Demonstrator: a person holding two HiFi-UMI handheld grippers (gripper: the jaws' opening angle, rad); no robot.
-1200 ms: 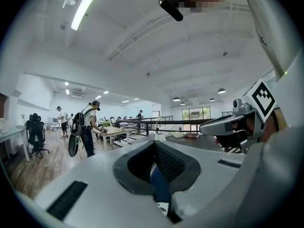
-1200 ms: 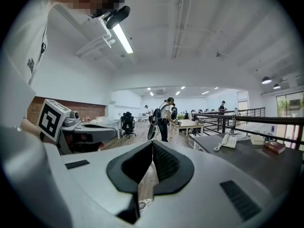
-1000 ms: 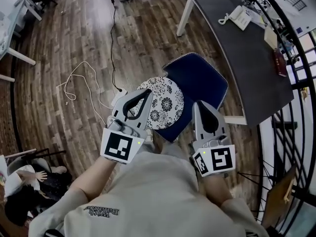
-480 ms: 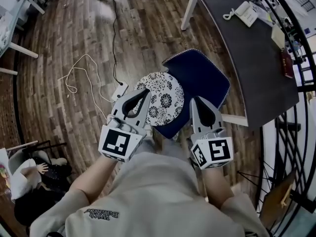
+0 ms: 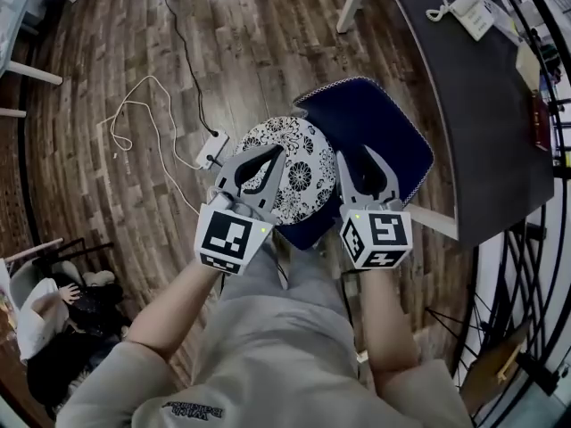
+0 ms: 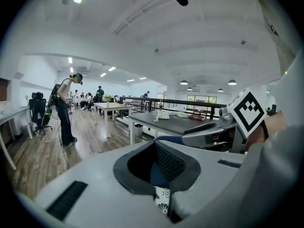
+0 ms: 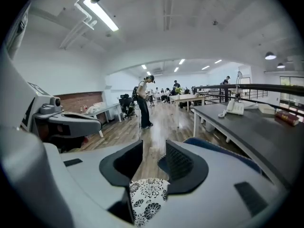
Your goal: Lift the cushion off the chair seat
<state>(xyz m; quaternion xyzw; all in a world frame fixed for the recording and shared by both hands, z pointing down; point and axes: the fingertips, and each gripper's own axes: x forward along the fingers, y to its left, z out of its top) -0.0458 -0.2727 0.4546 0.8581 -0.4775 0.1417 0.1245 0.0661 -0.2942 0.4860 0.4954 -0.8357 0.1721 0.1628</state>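
Head view: the floral cushion (image 5: 303, 163) lay on the left part of the blue chair (image 5: 384, 136), at frame centre. The left gripper (image 5: 275, 154) overlapped the cushion's lower left edge, its fingers closed tip to tip on nothing. The right gripper (image 5: 356, 156) stood at the cushion's right edge. Its fingers had just been opening and stood moderately apart, gripping nothing.

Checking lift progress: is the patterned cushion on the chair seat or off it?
On it. The head view shows the round floral cushion lying on the blue chair seat, not raised above it.
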